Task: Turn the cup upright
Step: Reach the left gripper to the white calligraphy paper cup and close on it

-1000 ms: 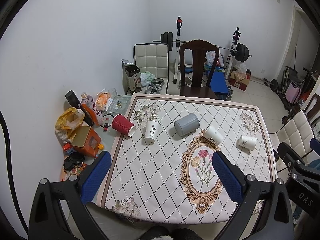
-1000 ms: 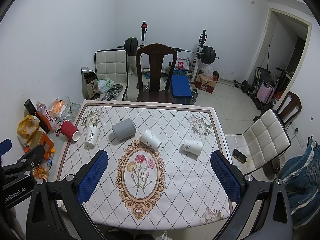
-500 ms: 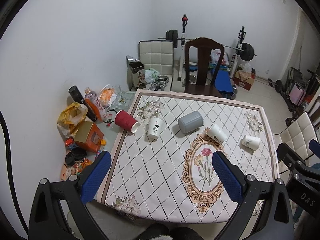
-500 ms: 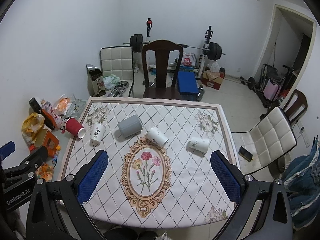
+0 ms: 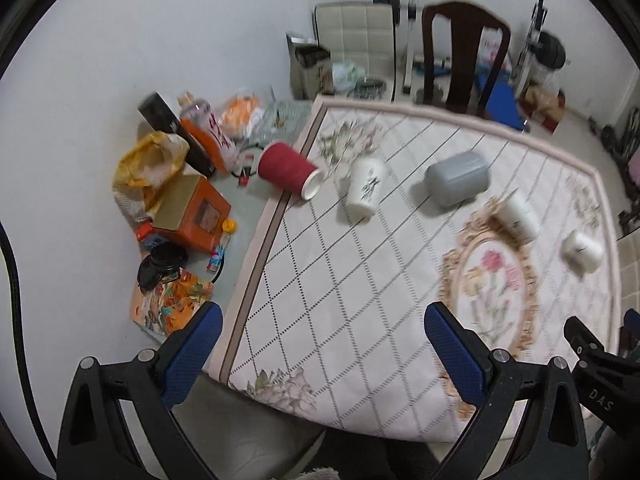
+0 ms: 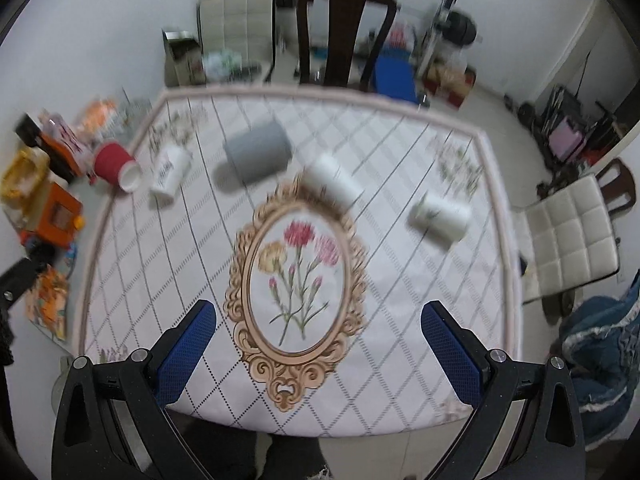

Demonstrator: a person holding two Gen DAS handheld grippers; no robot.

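Note:
Several cups are on the flowered tablecloth (image 5: 360,300) (image 6: 400,320). A red cup (image 5: 286,170) (image 6: 114,164) lies on its side at the left edge. A white printed cup (image 5: 366,188) (image 6: 170,172) stands upside down beside it. A grey cup (image 5: 458,178) (image 6: 258,152) and two white cups (image 5: 518,214) (image 6: 334,180), (image 5: 582,250) (image 6: 440,216) lie on their sides. My left gripper (image 5: 320,344) and right gripper (image 6: 318,338) are both open and empty, above the near edge, far from the cups.
Bottles, a yellow bag (image 5: 148,168) and an orange box (image 5: 192,212) clutter the strip left of the cloth. A dark wooden chair (image 6: 346,32) stands at the far side, a white padded chair (image 6: 568,240) at the right. Gym gear is behind.
Both grippers have moved down and forward toward the table, so the cups look larger. The left view has swung left. Both stay open; no cup has moved.

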